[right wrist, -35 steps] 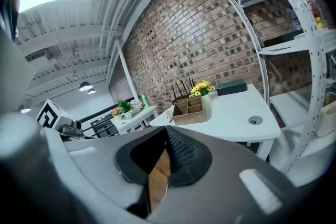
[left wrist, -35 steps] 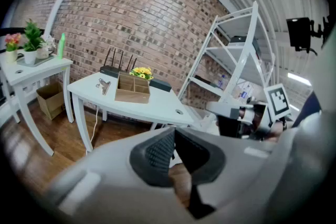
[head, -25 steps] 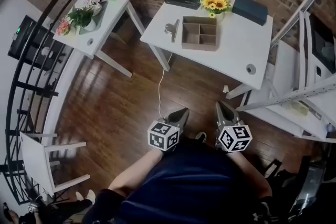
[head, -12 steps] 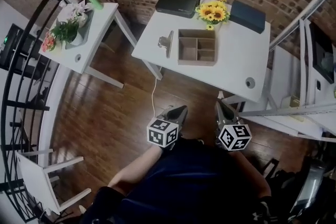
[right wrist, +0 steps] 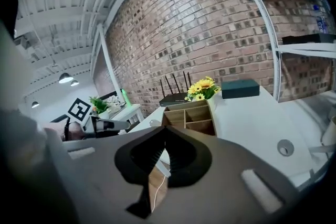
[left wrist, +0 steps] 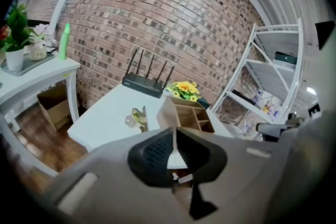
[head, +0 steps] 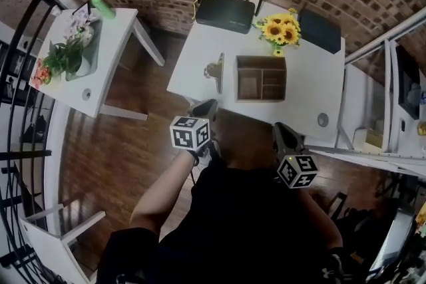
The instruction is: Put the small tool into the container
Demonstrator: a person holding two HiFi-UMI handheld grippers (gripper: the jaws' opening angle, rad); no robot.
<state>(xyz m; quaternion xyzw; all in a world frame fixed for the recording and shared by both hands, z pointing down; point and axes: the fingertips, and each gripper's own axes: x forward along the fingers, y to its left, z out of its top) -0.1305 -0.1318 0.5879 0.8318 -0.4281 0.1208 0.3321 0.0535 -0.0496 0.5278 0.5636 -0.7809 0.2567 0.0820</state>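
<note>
- Nothing was done yet: the small tool (head: 215, 70) (a metal clip) lay well ahead of both jaws, beside the container (head: 261, 78).
- The left gripper (head: 209, 105) was just opening, empty; the right gripper (head: 280, 129) had jaws together, empty.

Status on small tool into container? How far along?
Done: nothing yet; the small tool lies on the white table left of the container, whose compartments look empty. In hand: nothing. The left claw hovers by the table edge, jaws just opening with nothing between them; the right claw is shut, empty. Left: reach, grasp the tool, place it in the container.
</note>
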